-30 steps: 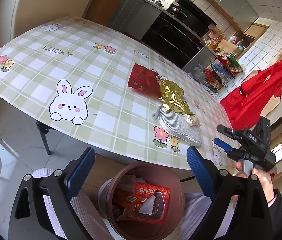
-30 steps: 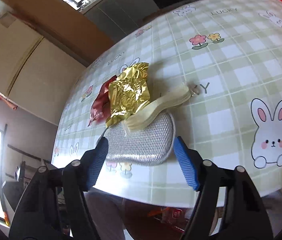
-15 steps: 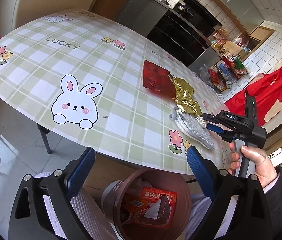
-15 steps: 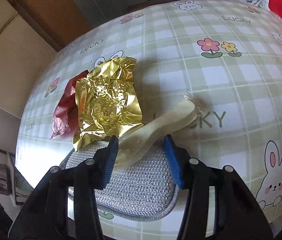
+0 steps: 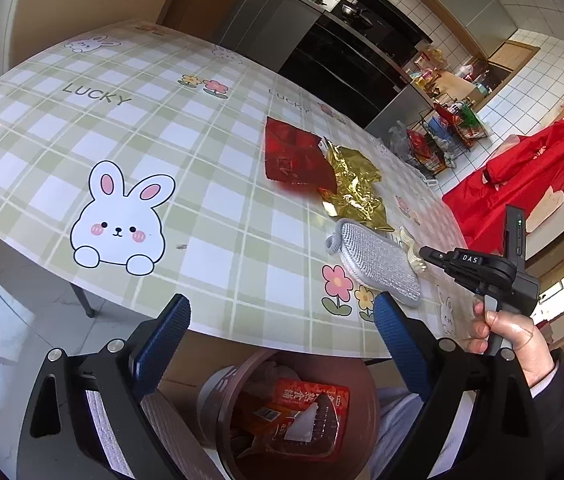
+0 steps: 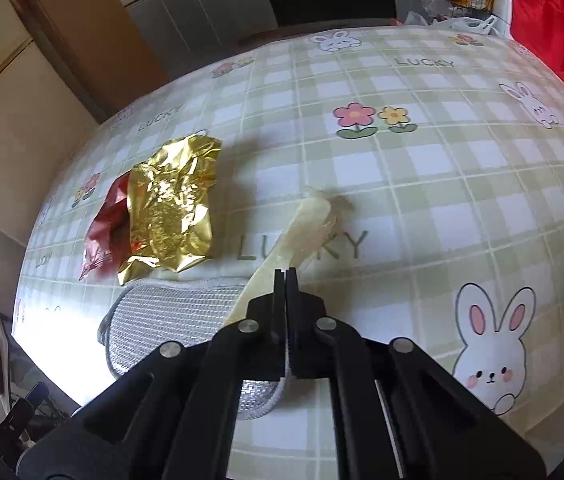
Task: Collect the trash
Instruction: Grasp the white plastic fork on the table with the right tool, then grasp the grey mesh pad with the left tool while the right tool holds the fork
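A cream crumpled strip (image 6: 305, 224) lies on the checked table (image 6: 421, 180), partly across a silver mesh pad (image 6: 170, 320). My right gripper (image 6: 285, 274) points steeply down, its jaws pressed together on the strip's near edge. In the left wrist view the right gripper (image 5: 423, 252) tips touch the cream strip (image 5: 411, 250) beside the silver pad (image 5: 377, 260). A gold foil wrapper (image 6: 170, 204) overlaps a red wrapper (image 6: 106, 228) further back. My left gripper (image 5: 280, 340) hangs open above a brown bin (image 5: 373, 400) below the table edge, which holds a red packet (image 5: 309, 404).
A person's hand (image 5: 509, 336) grips the right tool's handle. Red cloth (image 5: 521, 184) hangs at the right, a wire rack of goods (image 5: 449, 128) stands behind the table, and dark kitchen cabinets (image 5: 341, 60) line the far wall. A table leg (image 5: 82, 304) stands at lower left.
The right gripper dropped in over the silver pad, tilted down, and its jaws went from wide open to shut on the cream strip. The left gripper stayed open over the bin.
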